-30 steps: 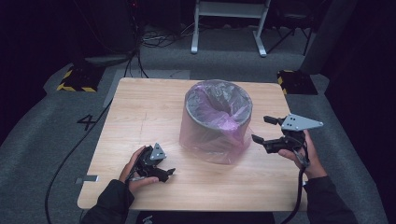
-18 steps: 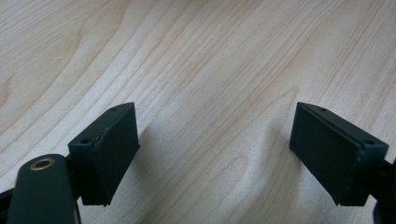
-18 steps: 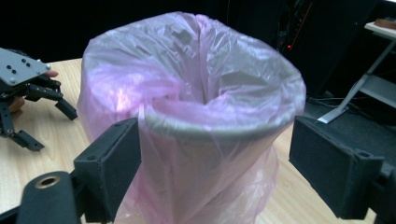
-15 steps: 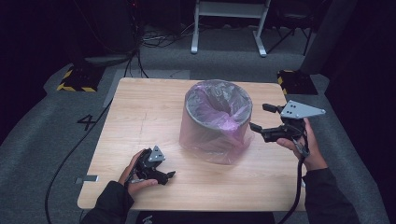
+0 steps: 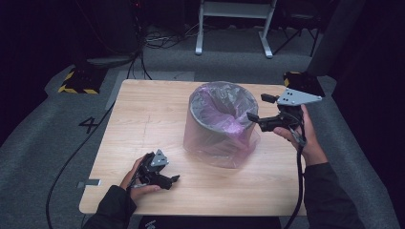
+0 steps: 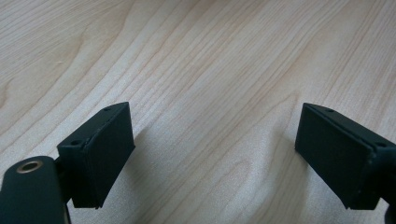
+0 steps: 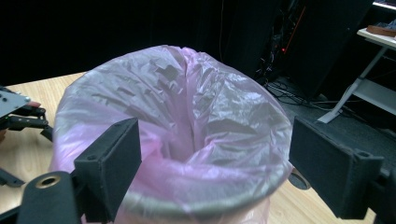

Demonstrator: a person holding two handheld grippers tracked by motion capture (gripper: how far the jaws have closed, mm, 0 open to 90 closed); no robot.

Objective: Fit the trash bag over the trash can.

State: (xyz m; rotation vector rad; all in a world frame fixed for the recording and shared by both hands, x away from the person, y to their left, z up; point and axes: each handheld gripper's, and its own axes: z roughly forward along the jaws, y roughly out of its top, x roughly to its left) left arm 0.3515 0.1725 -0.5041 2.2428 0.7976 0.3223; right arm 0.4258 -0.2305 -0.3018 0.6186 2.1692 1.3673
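Right gripper (image 5: pixel 258 109) nearer, jaws spread wide, just beside the bin (image 5: pixel 220 125) rim, pink bag (image 7: pixel 187 135) straight ahead; left gripper (image 5: pixel 165 179) released, resting on the counter (image 5: pixel 143 114).

The bin (image 5: pixel 219 125) stands mid-table (image 5: pixel 143 119), with the bag (image 5: pixel 217 107) in it and draped over its rim. The right gripper (image 5: pixel 258 107) hangs just right of the bin at rim height. The left gripper (image 5: pixel 165 179) rests on the table's near edge, left of the bin, well apart.
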